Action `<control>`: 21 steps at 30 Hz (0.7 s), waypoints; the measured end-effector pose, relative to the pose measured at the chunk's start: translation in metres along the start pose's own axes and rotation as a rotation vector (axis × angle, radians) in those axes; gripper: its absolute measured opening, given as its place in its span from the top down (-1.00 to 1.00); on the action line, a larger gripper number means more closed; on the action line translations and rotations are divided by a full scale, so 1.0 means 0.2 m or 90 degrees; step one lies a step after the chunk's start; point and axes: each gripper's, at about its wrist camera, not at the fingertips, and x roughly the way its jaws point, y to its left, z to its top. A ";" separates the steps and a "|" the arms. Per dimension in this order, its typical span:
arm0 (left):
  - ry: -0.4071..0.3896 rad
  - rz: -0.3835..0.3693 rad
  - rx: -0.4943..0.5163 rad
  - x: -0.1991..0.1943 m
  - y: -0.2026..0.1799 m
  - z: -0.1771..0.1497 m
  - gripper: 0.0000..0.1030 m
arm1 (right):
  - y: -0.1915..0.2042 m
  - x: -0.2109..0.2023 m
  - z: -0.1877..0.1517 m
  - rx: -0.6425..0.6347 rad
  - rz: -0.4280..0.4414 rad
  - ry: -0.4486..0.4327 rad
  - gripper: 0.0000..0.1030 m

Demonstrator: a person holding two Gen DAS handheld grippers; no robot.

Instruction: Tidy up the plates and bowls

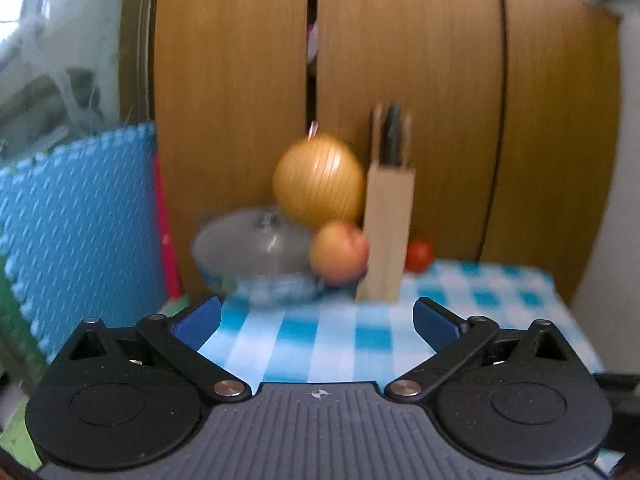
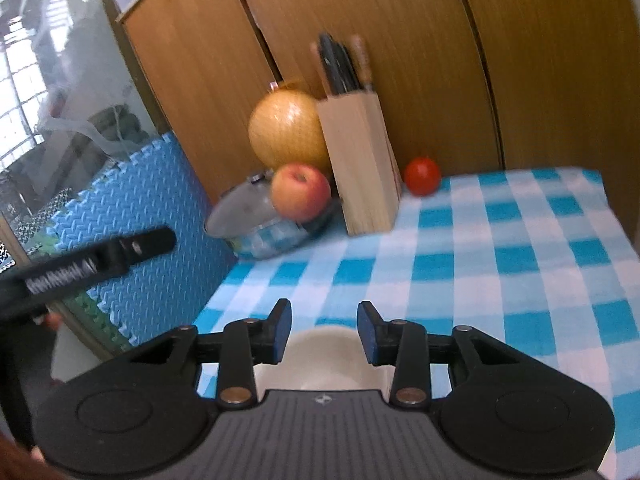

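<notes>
Two tongs spread, empty: left tongs (image 1: 316,322), right tongs (image 2: 324,330). White bowl (image 2: 324,354) at bottom centre, on worktop (image 2: 500,264) under right tongs. Risk: smooth rim slips if pinch shallow.

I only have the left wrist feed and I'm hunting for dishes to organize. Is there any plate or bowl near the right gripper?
Observer: Yes, a white bowl sits just below the right gripper, partly hidden by it.
Operator: Is it gripped?
Observer: No, the jaws stand open above it, with nothing between the pads.
Operator: Where's my gripper from there?
Observer: The left gripper shows at the right view's left edge, off the checked tablecloth, in front of the blue foam mat.
</notes>
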 end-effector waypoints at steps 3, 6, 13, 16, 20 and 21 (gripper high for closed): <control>-0.006 -0.014 0.002 0.02 -0.01 0.03 -1.00 | 0.01 -0.02 0.01 -0.002 0.000 -0.020 0.28; 0.016 -0.041 -0.013 0.06 0.00 0.04 -1.00 | 0.00 -0.03 0.01 0.005 -0.005 -0.028 0.28; 0.020 -0.065 -0.020 0.07 0.03 0.03 -1.00 | -0.01 -0.07 0.02 0.011 -0.010 -0.072 0.26; 0.040 -0.070 -0.012 0.09 0.02 0.02 -1.00 | 0.00 -0.09 0.02 0.005 -0.015 -0.095 0.25; 0.072 -0.064 -0.001 0.15 0.01 -0.02 -1.00 | 0.00 -0.11 0.01 0.005 -0.024 -0.104 0.16; 0.083 -0.067 -0.002 0.15 0.01 -0.03 -1.00 | 0.00 -0.11 0.01 0.005 -0.023 -0.103 0.16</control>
